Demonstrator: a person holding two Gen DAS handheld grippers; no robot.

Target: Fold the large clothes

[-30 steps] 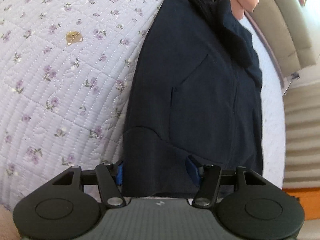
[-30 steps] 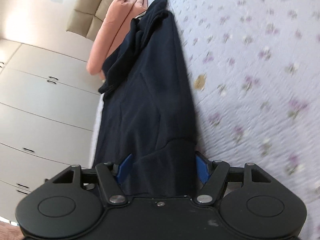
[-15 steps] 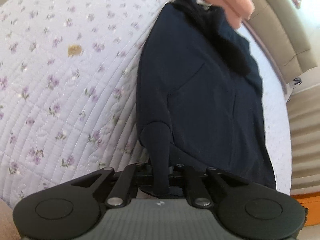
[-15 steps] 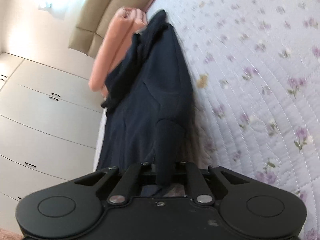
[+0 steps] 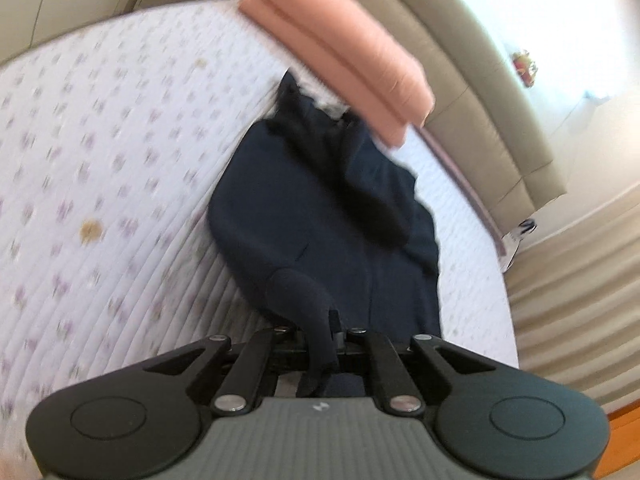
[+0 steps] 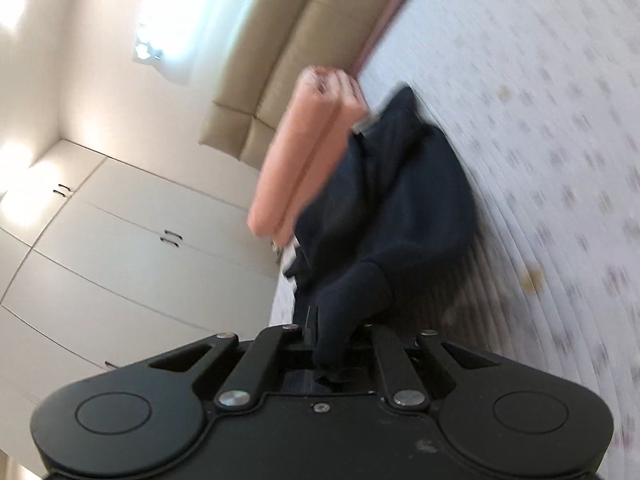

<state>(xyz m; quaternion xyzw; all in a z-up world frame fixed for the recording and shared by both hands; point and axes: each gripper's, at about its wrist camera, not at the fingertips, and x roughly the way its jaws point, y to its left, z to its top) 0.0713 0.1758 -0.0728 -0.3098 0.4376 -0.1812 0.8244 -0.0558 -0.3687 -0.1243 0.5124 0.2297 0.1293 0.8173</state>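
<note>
A dark navy garment (image 5: 320,216) lies lengthwise on the floral quilted bed (image 5: 100,160), its far end bunched near a folded pink blanket (image 5: 340,52). My left gripper (image 5: 320,332) is shut on the garment's near hem, which rises in a pinched fold up into the jaws. In the right wrist view the garment (image 6: 400,208) shows the same way. My right gripper (image 6: 328,336) is shut on another pinch of the near hem, lifted off the bed.
A beige padded headboard (image 5: 480,80) runs behind the pink blanket (image 6: 304,156). White wardrobe doors (image 6: 120,240) stand beside the bed. The bed's edge and a ribbed valance (image 5: 568,280) are at the right. A small tan stain (image 5: 90,230) marks the quilt.
Both grippers went from open around the hem to shut on it, then lifted and pulled back. The hem rises off the bed and the views tilt up toward the headboard.
</note>
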